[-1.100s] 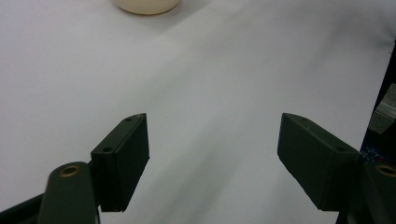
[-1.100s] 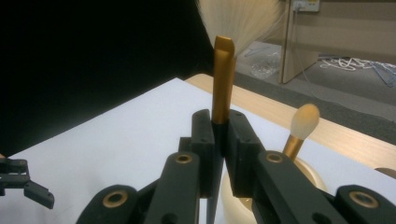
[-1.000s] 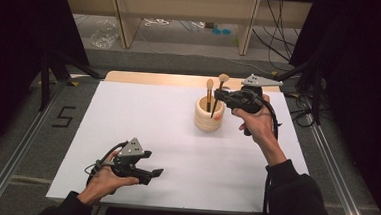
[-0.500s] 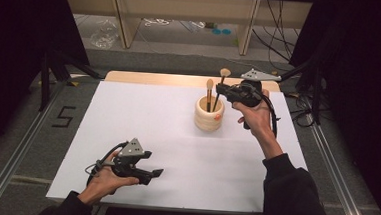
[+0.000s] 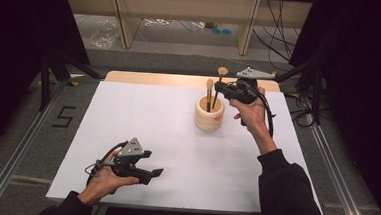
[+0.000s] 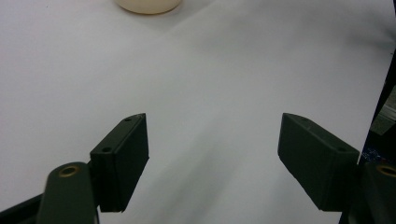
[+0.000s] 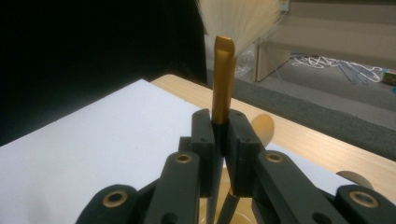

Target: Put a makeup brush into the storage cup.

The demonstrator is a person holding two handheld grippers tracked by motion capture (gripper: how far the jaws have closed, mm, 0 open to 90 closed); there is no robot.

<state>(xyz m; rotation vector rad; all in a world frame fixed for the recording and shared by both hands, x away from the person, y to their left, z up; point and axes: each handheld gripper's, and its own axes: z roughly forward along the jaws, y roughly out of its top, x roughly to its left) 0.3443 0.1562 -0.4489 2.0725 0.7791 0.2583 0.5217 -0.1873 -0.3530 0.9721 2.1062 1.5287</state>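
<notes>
Left gripper [image 5: 157, 173] low over the white sheet [image 5: 142, 119], jaws wide apart, empty. Wooden cup [image 5: 209, 114] farther right. Right gripper [image 5: 218, 89] clamped on a brush [image 5: 220, 79], bristles up, above that cup.

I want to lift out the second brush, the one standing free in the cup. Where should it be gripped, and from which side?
Grip the free brush on its dark handle, just under the bristle head, above the cup rim. It stands nearly upright, so come in level from the open left side, jaws either side of the handle. The right tool is shut on the other brush, so the open left tool is likely the one to use.
</notes>
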